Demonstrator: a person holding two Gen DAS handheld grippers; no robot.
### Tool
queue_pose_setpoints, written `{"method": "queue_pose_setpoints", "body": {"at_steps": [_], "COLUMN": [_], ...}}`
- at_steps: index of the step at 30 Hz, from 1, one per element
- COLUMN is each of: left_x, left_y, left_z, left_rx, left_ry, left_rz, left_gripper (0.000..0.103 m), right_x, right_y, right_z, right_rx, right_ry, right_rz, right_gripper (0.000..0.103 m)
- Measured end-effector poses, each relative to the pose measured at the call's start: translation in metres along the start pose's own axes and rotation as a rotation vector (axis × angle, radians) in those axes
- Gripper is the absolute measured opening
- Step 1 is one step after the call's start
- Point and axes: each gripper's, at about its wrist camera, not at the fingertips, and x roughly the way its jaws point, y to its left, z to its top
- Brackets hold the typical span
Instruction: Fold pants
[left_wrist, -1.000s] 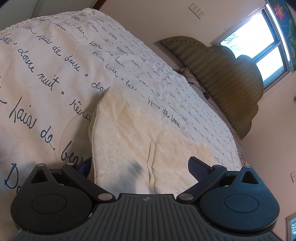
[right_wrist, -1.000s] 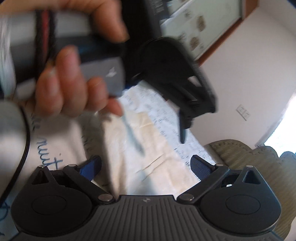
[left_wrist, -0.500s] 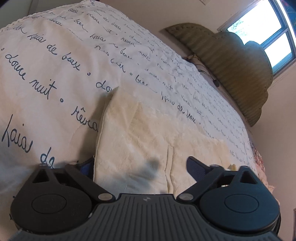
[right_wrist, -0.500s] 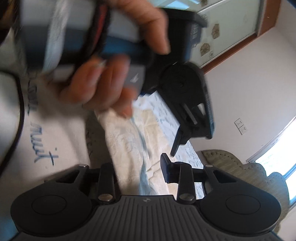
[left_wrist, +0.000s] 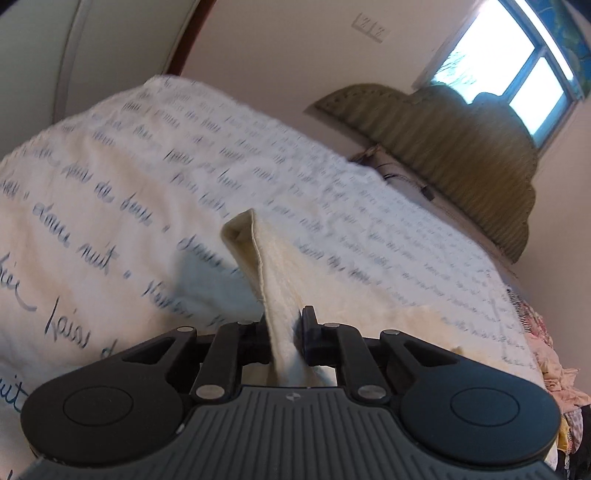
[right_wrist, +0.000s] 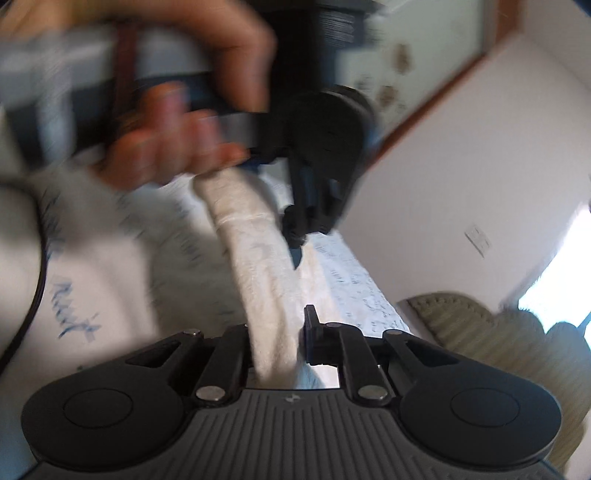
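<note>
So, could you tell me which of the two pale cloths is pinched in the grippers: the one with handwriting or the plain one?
The plain cream pants. The left gripper and the closing right gripper pinch their edge; the script-printed bedspread lies flat beneath.

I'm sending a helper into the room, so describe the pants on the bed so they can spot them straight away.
Find the bed with the white bedspread covered in dark handwritten script, in front of the olive scalloped headboard. On it are the pants, pinched in the left gripper and the right gripper. They are plain cream, textured, with a stitched hem and no writing.
</note>
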Motion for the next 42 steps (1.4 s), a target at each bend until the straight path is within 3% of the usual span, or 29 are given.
{"method": "queue_pose_setpoints", "body": {"at_steps": [4, 13, 20, 26, 33, 36, 39, 42], "left_x": [-0.016, -0.019, 0.022, 0.08, 0.156, 0.181, 0.183, 0.165], "left_y": [-0.05, -0.177, -0.267, -0.338, -0.389, -0.4, -0.4, -0.391], "left_z": [0.008, -0.002, -0.029, -0.07, -0.124, -0.145, -0.154, -0.144], "left_rx": [0.073, 0.244, 0.372, 0.483, 0.572, 0.617, 0.639, 0.598], "left_ry": [-0.061, -0.117, -0.04, 0.07, 0.222, 0.261, 0.245, 0.161], "left_rz": [-0.05, -0.191, -0.284, -0.334, -0.358, -0.359, -0.354, -0.433], "left_gripper": [0.013, 0.013, 0.013, 0.013, 0.014, 0.028, 0.032, 0.052], "right_x": [-0.015, -0.05, -0.071, -0.087, -0.105, -0.112, -0.113, -0.117], "right_y": [-0.044, -0.099, -0.146, -0.18, -0.214, -0.23, -0.245, -0.257], "right_z": [-0.003, -0.034, -0.081, -0.129, -0.194, -0.223, -0.256, -0.281], "right_rx": [0.124, 0.217, 0.313, 0.425, 0.675, 0.844, 1.08, 1.275], "right_ry": [-0.041, -0.078, -0.031, 0.051, 0.142, 0.174, 0.181, 0.172], "right_rz": [-0.055, -0.247, -0.371, -0.443, -0.434, -0.39, -0.31, -0.237], "right_gripper": [0.011, 0.011, 0.011, 0.011, 0.011, 0.011, 0.011, 0.016]}}
